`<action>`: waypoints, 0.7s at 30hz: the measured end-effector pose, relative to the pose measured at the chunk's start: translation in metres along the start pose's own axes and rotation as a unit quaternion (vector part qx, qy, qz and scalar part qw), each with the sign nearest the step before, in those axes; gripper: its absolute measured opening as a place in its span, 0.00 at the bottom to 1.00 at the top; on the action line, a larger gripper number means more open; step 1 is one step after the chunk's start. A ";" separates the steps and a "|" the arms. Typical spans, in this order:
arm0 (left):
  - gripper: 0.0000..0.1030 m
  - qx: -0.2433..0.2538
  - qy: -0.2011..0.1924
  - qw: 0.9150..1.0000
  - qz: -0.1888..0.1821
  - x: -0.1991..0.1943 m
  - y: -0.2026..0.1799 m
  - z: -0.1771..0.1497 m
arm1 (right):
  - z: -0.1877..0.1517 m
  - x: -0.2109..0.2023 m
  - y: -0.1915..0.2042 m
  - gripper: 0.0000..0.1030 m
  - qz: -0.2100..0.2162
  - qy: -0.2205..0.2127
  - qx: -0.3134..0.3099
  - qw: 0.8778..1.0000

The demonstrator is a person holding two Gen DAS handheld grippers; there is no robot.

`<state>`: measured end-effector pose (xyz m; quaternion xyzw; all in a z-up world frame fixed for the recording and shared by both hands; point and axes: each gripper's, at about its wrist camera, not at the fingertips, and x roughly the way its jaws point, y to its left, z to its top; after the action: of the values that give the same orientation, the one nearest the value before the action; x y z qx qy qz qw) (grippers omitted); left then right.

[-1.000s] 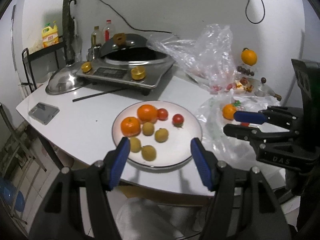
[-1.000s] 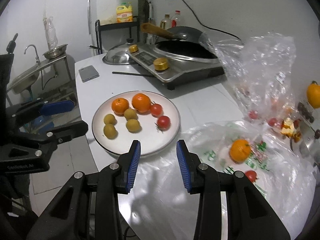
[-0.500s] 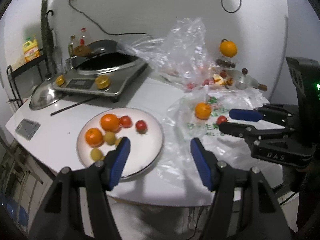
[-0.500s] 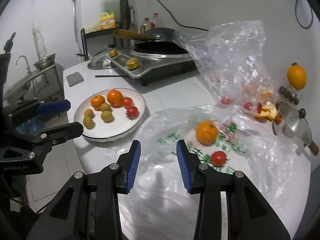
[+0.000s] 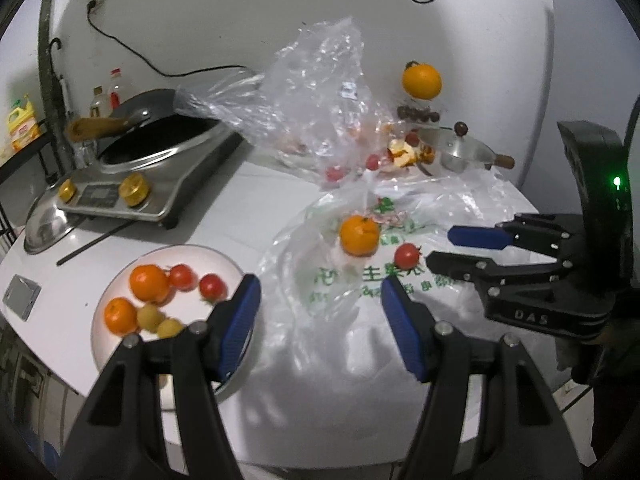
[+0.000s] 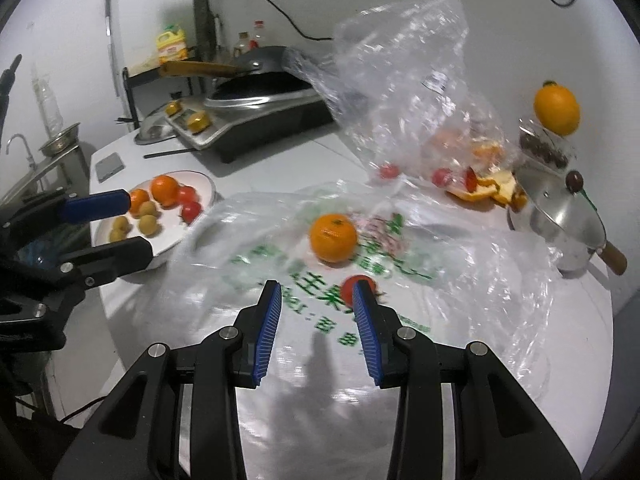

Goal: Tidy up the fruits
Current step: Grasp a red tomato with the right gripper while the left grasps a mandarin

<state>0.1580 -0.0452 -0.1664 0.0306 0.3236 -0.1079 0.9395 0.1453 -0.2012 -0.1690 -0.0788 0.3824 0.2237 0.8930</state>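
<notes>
A mandarin (image 5: 359, 235) (image 6: 333, 237) and a red tomato (image 5: 407, 255) (image 6: 360, 280) lie on a flat printed plastic bag (image 5: 360, 288) (image 6: 280, 256). At the left, a white plate (image 5: 224, 264) (image 6: 202, 184) holds two mandarins, tomatoes and small yellow fruits. My left gripper (image 5: 320, 292) (image 6: 138, 224) is open and empty, hovering over the bag's near left side beside the plate. My right gripper (image 6: 316, 292) (image 5: 440, 246) is open with a narrower gap, nothing between its pads. The tomato sits just beyond its right fingertip.
An induction cooker with a wok (image 5: 160, 148) stands at the back left, with a steel lid (image 5: 44, 228), a chopstick and a phone (image 5: 20, 296) near it. A crumpled clear bag (image 5: 316, 112) with tomatoes, orange peel (image 6: 488, 188) and a small steel pot (image 6: 560, 216) fill the back right.
Both grippers have swung to the right, from over the plate to over the printed bag. The plate now lies at the left; mandarin and tomato are closer. Jaw gaps are unchanged.
</notes>
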 end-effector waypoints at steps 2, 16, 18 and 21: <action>0.62 0.002 0.003 1.000 -0.003 0.007 -0.001 0.003 | -0.001 0.005 -0.007 0.38 0.000 0.004 0.005 1.000; 0.62 0.010 0.008 0.999 -0.034 0.065 -0.012 0.024 | -0.002 0.057 -0.030 0.38 0.014 0.038 0.017 0.999; 0.62 0.011 0.010 0.999 -0.039 0.072 -0.014 0.026 | -0.003 0.063 -0.032 0.38 0.017 0.043 0.018 0.999; 0.62 0.015 0.012 0.999 -0.044 0.081 -0.018 0.030 | -0.003 0.069 -0.035 0.38 0.021 0.048 0.022 0.998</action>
<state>0.2346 -0.0810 -0.1924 0.0321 0.3342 -0.1534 0.9294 0.2014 -0.2102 -0.2221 -0.0619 0.4314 0.2301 0.8701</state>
